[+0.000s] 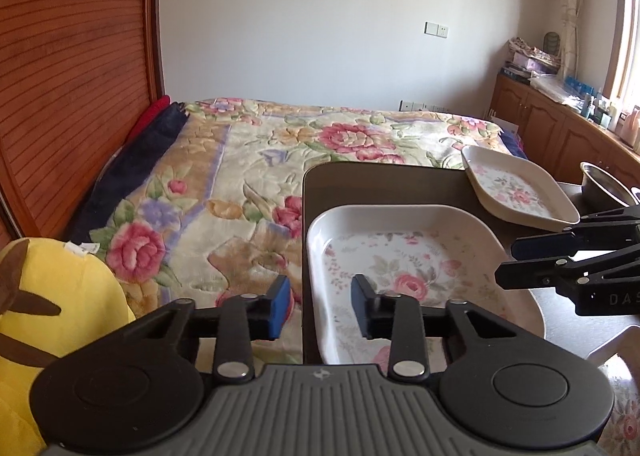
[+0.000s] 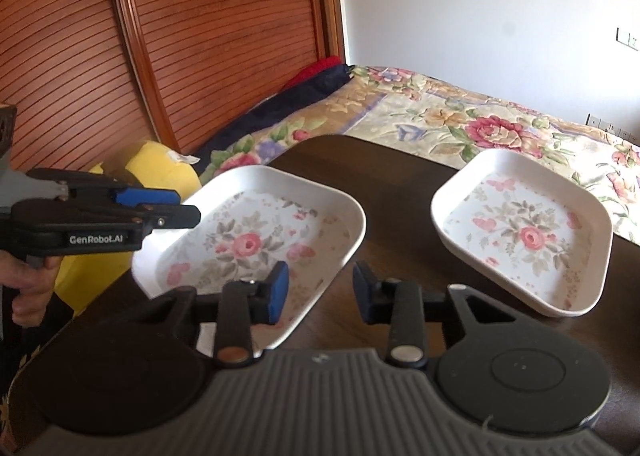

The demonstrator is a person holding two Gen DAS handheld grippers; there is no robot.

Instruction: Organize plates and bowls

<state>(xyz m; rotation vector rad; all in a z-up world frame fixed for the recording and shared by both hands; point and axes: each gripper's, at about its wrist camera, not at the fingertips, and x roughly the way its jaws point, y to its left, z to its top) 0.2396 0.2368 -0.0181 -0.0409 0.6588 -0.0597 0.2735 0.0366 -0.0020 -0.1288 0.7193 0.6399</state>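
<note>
White squarish floral plates [image 2: 256, 232] [image 2: 524, 232], dark glossy table [image 2: 396, 191]

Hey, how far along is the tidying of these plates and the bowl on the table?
Nothing looks done yet. The two floral plates lie apart on the dark table: the near plate by the bed-side edge, the far plate beyond it, and the metal bowl sits separately. In hand: nothing; the left gripper and right gripper are both open, hovering at the near plate's rim. Left: gathering both plates and the bowl.
</note>
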